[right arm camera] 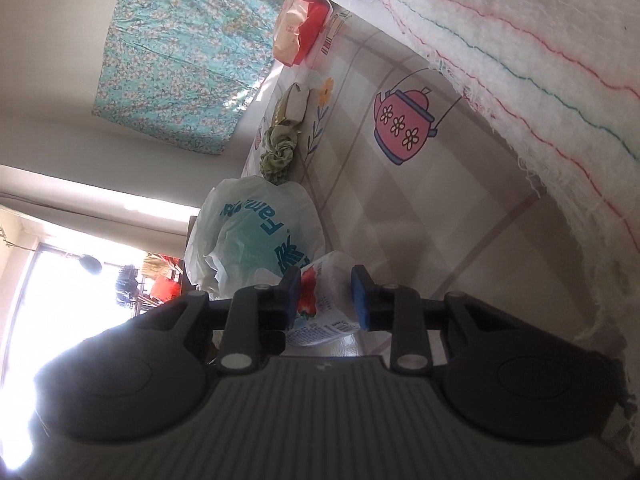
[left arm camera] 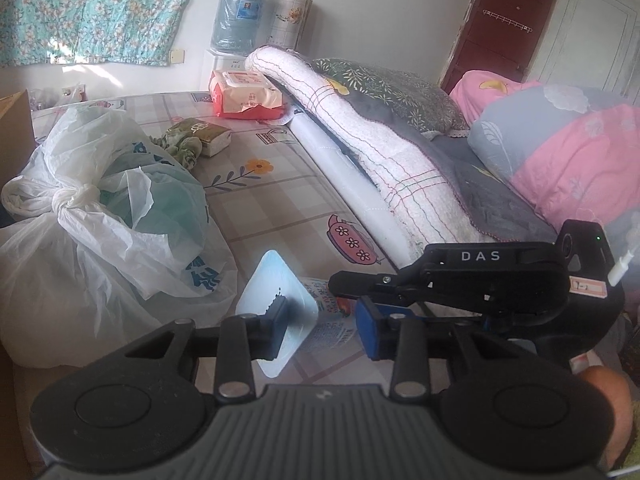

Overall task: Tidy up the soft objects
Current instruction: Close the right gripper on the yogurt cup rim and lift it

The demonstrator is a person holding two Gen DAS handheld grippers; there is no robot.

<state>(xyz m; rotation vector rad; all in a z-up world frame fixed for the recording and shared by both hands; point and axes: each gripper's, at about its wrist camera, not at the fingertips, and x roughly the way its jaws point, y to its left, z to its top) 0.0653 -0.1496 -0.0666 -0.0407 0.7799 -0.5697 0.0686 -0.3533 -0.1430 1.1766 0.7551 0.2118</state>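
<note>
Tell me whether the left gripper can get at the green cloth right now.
Probably not yet: the left gripper is shut on the tissue pack, which the right gripper grips too. The way over the bedsheet to the green cloth looks clear once it lets go.

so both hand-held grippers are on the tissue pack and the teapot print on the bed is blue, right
Not quite: the teapot print is pink, only outlined in blue, as the right wrist view shows. Both hand-held grippers, left and right, are on the tissue pack.

Left tool point(left arm camera: 320, 322) gripping tissue pack point(left arm camera: 326, 320), knotted plastic bag point(left arm camera: 92, 216)
</note>
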